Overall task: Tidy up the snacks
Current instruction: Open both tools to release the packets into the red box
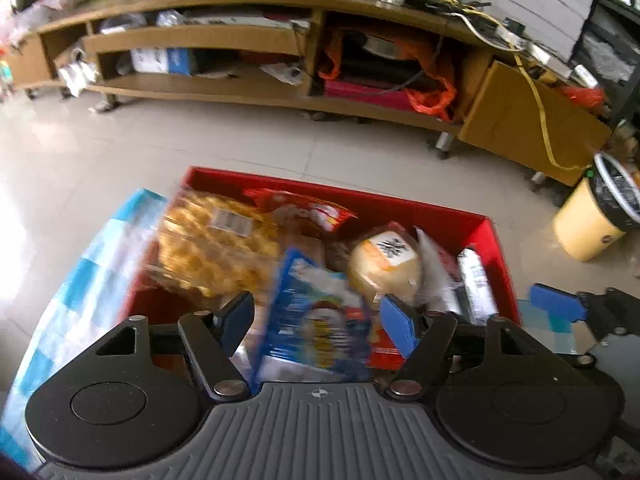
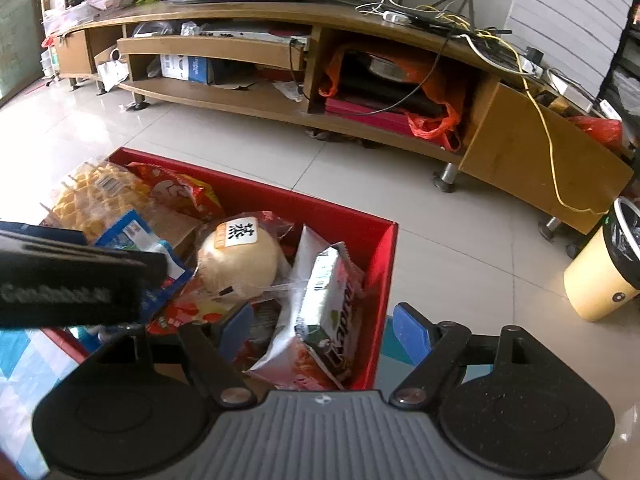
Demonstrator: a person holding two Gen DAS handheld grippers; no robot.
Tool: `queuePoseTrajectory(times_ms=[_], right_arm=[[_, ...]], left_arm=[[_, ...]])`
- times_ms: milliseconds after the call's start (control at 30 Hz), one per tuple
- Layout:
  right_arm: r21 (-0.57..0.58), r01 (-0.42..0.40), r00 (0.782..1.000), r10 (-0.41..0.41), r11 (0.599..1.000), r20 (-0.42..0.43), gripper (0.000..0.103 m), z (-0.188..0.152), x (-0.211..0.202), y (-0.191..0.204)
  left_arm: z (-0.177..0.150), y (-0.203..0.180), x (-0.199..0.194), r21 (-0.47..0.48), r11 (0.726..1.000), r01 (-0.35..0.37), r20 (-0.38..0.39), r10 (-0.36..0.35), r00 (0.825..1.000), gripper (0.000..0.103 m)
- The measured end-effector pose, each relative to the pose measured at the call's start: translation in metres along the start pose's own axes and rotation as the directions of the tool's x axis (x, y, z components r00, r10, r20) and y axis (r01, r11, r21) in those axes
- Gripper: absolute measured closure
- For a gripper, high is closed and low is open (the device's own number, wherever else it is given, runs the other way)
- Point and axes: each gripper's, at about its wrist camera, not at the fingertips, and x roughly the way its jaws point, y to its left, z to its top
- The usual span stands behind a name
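A red box of snacks sits on a blue-check cloth over a tiled floor, with two hand-held grippers poised at its near edge. The left gripper straddles a blue packet standing on end at the box's 6 o'clock; its jaws are partly open, and whether the pads press the packet cannot be told through the blur. The right gripper hovers with jaws half wide over a silver wafer pack leaning at the box's 4 o'clock corner, one finger inside the wall, the other outside; it grips nothing. Packed in already: a clear bag of yellow puffs at 10 o'clock, a red bag at 12, a wrapped bun at centre. The heap lies jumbled, packs tilted and overlapping. By the look of it the gathering is mostly done and the tidying is not: the blue packet and wafer pack seem next to be settled or squared. No loose snacks show on the cloth. A wooden TV stand and yellow bin sit beyond.
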Motion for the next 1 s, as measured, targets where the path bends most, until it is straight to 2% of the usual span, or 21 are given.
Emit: queuePoseTrajectory(times_ms=[100, 300, 433, 800, 1000], right_arm=[[-0.005, 0.008, 1.000, -0.008, 1.000, -0.001, 0.026, -0.001, -0.003, 0.000], [0.004, 0.016, 1.000, -0.016, 1.000, 0.010, 0.026, 0.002, -0.012, -0.002], [0.002, 0.024, 1.000, -0.024, 1.000, 0.003, 0.025, 0.002, -0.012, -0.002], [0.007, 0.052, 0.999, -0.052, 0.999, -0.011, 0.025, -0.003, -0.025, -0.009], [0.000, 0.071, 0.997, -0.071, 0.997, -0.014, 0.022, -0.010, -0.039, -0.009]], left_arm=[[-0.002, -0.004, -0.008, 0.043, 0.997, -0.067, 0.034, 0.066, 0.997, 0.022], [-0.005, -0.008, -0.017, 0.066, 0.995, -0.080, 0.049, 0.077, 0.996, 0.021], [-0.011, -0.010, -0.022, 0.085, 0.989, -0.123, 0.070, 0.118, 0.991, 0.018], [-0.025, 0.005, -0.031, 0.030, 0.990, -0.137, 0.041, 0.135, 0.990, 0.015], [-0.036, 0.006, -0.040, 0.038, 0.988, -0.151, 0.039, 0.150, 0.988, 0.013]])
